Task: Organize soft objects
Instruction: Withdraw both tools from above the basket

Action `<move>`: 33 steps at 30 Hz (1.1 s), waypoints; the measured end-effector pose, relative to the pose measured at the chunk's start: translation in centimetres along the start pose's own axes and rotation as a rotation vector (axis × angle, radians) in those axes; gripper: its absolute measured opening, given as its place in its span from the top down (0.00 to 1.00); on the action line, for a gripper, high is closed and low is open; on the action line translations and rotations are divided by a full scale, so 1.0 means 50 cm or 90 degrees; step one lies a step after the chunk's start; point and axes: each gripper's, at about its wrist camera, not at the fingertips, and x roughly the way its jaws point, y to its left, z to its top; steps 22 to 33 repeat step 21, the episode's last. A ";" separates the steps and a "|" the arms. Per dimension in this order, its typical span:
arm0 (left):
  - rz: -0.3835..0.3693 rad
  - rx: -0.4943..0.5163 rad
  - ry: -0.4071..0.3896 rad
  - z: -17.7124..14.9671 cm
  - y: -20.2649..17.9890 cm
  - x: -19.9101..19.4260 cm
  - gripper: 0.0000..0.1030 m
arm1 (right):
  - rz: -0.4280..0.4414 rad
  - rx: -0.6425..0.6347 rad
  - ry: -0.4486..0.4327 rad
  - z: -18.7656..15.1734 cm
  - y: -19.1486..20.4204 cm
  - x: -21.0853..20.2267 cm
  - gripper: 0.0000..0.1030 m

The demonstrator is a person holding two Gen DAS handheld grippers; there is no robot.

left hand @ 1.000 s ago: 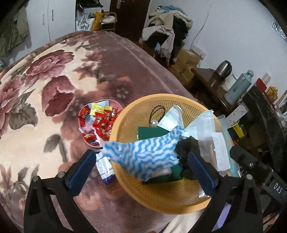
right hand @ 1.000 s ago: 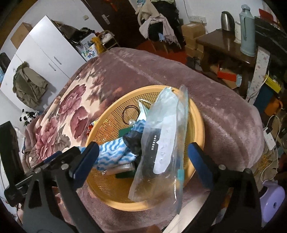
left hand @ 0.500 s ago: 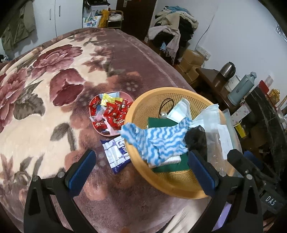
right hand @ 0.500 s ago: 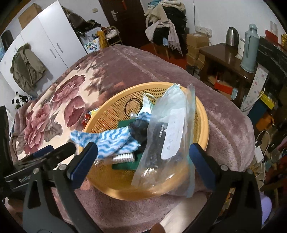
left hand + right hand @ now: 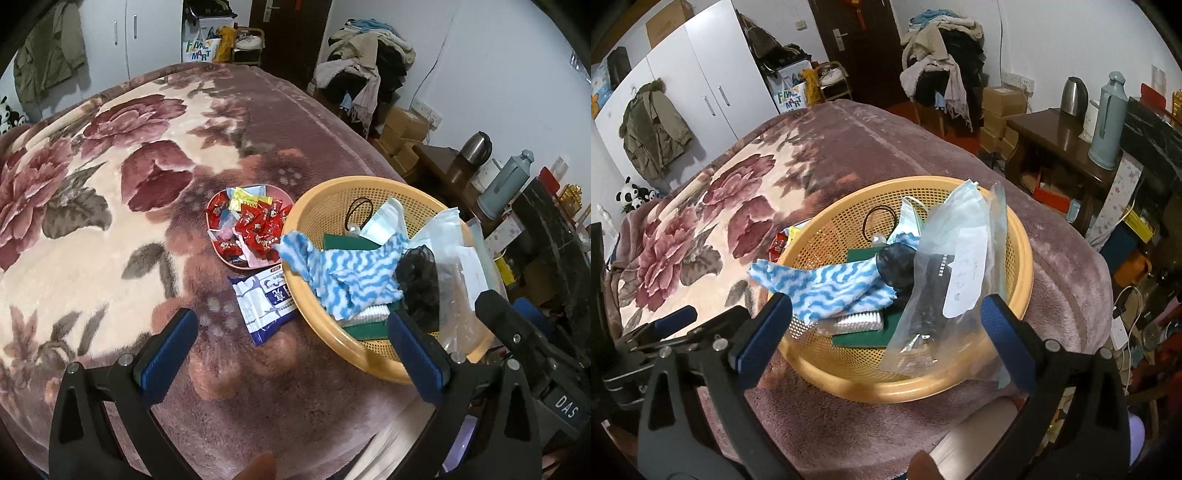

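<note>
While both grippers hover with jaws spread wide and empty, the left gripper (image 5: 291, 347) is poised above the floral blanket (image 5: 110, 206) near a wet-wipes pack (image 5: 264, 299), and the right gripper (image 5: 886, 332) faces the orange mesh basket (image 5: 1023, 266). A blue-and-white wavy cloth (image 5: 827, 288) drapes over the basket's rim, beside a clear plastic bag (image 5: 956, 273) and a candy dish (image 5: 251, 229).

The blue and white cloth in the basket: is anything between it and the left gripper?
Nothing visible blocks it. The blue and white cloth lies on top of the pile in the basket, one end draped over the rim. The open left gripper has a free path.
</note>
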 end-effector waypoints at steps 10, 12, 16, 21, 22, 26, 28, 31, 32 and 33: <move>-0.001 -0.033 -0.031 -0.033 0.038 -0.020 0.02 | 0.001 -0.025 -0.006 -0.017 0.031 -0.004 0.00; 0.006 -0.033 -0.030 -0.037 0.049 -0.020 0.02 | 0.002 -0.029 -0.007 -0.021 0.041 -0.004 0.00; 0.010 -0.053 -0.027 -0.048 0.084 -0.017 0.02 | 0.008 -0.042 -0.005 -0.028 0.064 -0.001 0.00; 0.014 -0.089 -0.032 -0.073 0.158 -0.014 0.02 | 0.014 -0.080 -0.007 -0.040 0.117 0.009 0.00; 0.014 -0.089 -0.032 -0.073 0.158 -0.014 0.02 | 0.014 -0.080 -0.007 -0.040 0.117 0.009 0.00; 0.014 -0.089 -0.032 -0.073 0.158 -0.014 0.02 | 0.014 -0.080 -0.007 -0.040 0.117 0.009 0.00; 0.014 -0.089 -0.032 -0.073 0.158 -0.014 0.02 | 0.014 -0.080 -0.007 -0.040 0.117 0.009 0.00; 0.014 -0.089 -0.032 -0.073 0.158 -0.014 0.02 | 0.014 -0.080 -0.007 -0.040 0.117 0.009 0.00; 0.014 -0.089 -0.032 -0.073 0.158 -0.014 0.02 | 0.014 -0.080 -0.007 -0.040 0.117 0.009 0.00; 0.014 -0.089 -0.032 -0.073 0.158 -0.014 0.02 | 0.014 -0.080 -0.007 -0.040 0.117 0.009 0.00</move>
